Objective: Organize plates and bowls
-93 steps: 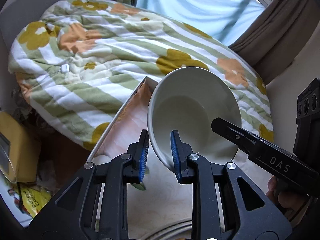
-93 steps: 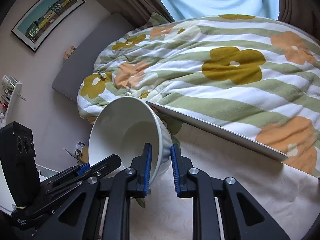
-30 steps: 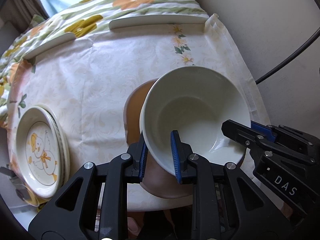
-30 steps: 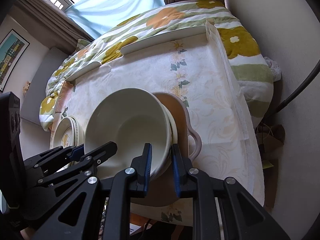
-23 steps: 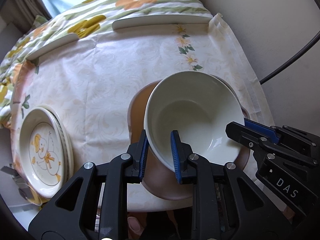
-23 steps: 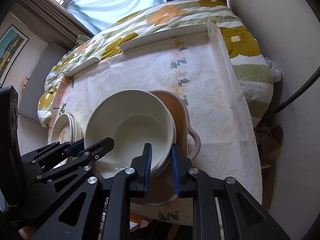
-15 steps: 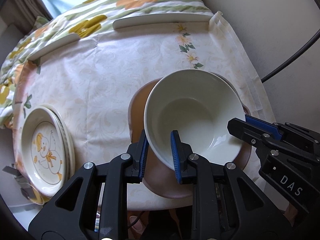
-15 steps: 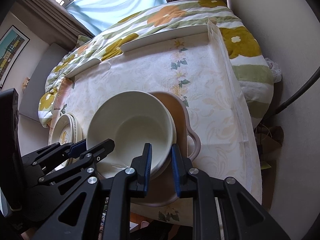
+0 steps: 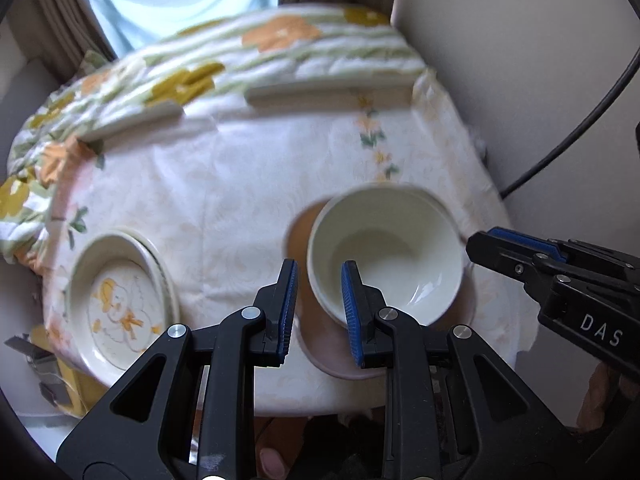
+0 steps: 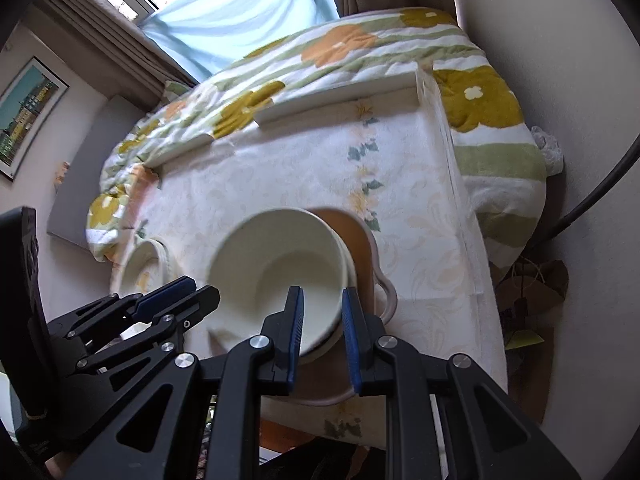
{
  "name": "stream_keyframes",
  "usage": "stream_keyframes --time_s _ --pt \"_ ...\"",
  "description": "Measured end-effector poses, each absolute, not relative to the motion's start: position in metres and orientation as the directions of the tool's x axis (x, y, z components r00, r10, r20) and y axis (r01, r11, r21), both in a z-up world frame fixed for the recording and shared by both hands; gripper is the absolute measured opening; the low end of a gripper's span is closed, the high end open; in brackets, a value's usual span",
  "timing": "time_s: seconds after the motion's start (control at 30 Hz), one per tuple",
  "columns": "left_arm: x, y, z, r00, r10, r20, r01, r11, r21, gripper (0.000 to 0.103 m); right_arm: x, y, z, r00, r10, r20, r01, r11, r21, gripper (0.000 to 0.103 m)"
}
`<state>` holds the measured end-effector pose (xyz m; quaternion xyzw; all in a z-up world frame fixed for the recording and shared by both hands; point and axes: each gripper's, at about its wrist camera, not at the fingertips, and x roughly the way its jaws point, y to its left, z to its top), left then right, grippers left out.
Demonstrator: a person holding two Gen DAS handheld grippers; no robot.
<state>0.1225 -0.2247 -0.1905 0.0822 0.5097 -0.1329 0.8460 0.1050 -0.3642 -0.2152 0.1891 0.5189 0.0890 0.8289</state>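
A cream bowl (image 9: 384, 256) (image 10: 280, 264) sits nested in a second cream bowl (image 10: 353, 276) on a brown plate (image 9: 298, 240) (image 10: 356, 236) near the table's right front. My left gripper (image 9: 319, 266) hangs above the bowl's left rim. Its blue pads stand a narrow gap apart with nothing pressed between them. My right gripper (image 10: 322, 292) hangs above the right rim in the same way and grips nothing. Each gripper shows in the other's view, the right gripper (image 9: 480, 242) and the left gripper (image 10: 200, 290). A stack of plates with a duck picture (image 9: 116, 304) (image 10: 144, 264) lies at the left.
The table wears a pale floral cloth (image 9: 220, 184), with low rails (image 9: 328, 90) along its far edge. Behind it lies a bed with a flowered quilt (image 9: 280, 36). A wall and a black cable (image 9: 580, 128) stand close on the right.
The bowl was carried from over the bed and set into the other bowl on the brown plate. Both grippers have since risen off its rim, and it now looks smaller and lower.
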Motion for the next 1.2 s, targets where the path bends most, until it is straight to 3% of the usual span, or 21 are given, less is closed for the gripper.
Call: stream_keyframes --time_s 0.03,0.1,0.13,0.17,0.2,0.27,0.6,0.83,0.93,1.0,1.03,1.13,1.2 --pt "0.119 -0.221 -0.179 0.474 -0.145 -0.868 0.307 0.952 0.009 0.022 0.102 -0.365 -0.206 0.460 0.345 -0.818 0.030 0.915 0.403 0.018" --pt "0.112 -0.213 -0.155 0.532 -0.167 -0.830 0.311 0.950 0.008 0.043 0.095 -0.366 -0.186 0.500 0.334 -0.799 -0.006 0.924 0.383 0.020" --pt "0.108 -0.209 -0.145 0.559 -0.174 -0.810 0.310 0.951 0.009 0.076 0.091 -0.368 -0.178 0.525 0.325 -0.786 -0.018 0.928 0.371 0.026" --pt "0.103 -0.206 -0.135 0.595 -0.174 -0.784 0.301 0.953 0.017 0.101 0.086 -0.370 -0.170 0.549 0.312 -0.775 -0.028 0.934 0.357 0.048" --pt "0.096 -0.202 -0.125 0.641 -0.170 -0.749 0.290 0.956 0.031 0.102 0.083 -0.370 -0.165 0.566 0.304 -0.766 -0.035 0.937 0.347 0.077" --pt "0.085 -0.199 -0.113 0.683 -0.176 -0.709 0.304 0.951 0.056 0.103 0.074 -0.371 -0.157 0.610 0.286 -0.739 -0.049 0.944 0.326 0.097" --pt "0.089 -0.182 -0.157 0.557 -0.146 -0.818 0.346 0.936 0.069 0.103 0.065 -0.375 -0.176 0.498 0.158 -0.853 -0.053 0.987 0.152 0.097" --pt "0.112 -0.180 -0.219 0.324 -0.137 -0.936 0.417 0.909 0.011 0.103 0.080 -0.370 -0.217 0.345 0.131 -0.929 -0.058 0.991 0.118 0.096" --pt "0.125 -0.183 -0.241 0.229 -0.150 -0.962 0.432 0.901 -0.038 0.101 0.090 -0.367 -0.234 0.269 0.135 -0.954 -0.065 0.990 0.122 0.083" --pt "0.133 -0.185 -0.254 0.162 -0.162 -0.973 0.439 0.895 -0.076 0.097 0.097 -0.365 -0.246 0.216 0.149 -0.965 -0.063 0.988 0.139 0.069" --pt "0.136 -0.188 -0.260 0.126 -0.171 -0.977 0.440 0.892 -0.100 0.092 0.101 -0.364 -0.252 0.192 0.154 -0.969 -0.064 0.988 0.144 0.066" --pt "0.145 -0.197 -0.275 0.059 -0.170 -0.984 0.448 0.885 -0.126 0.090 0.110 -0.360 -0.269 0.128 0.178 -0.976 -0.071 0.983 0.170 0.058" --pt "0.148 -0.204 -0.284 0.031 -0.159 -0.987 0.466 0.876 -0.127 0.081 0.116 -0.357 -0.279 0.094 0.193 -0.977 -0.074 0.980 0.186 0.053"
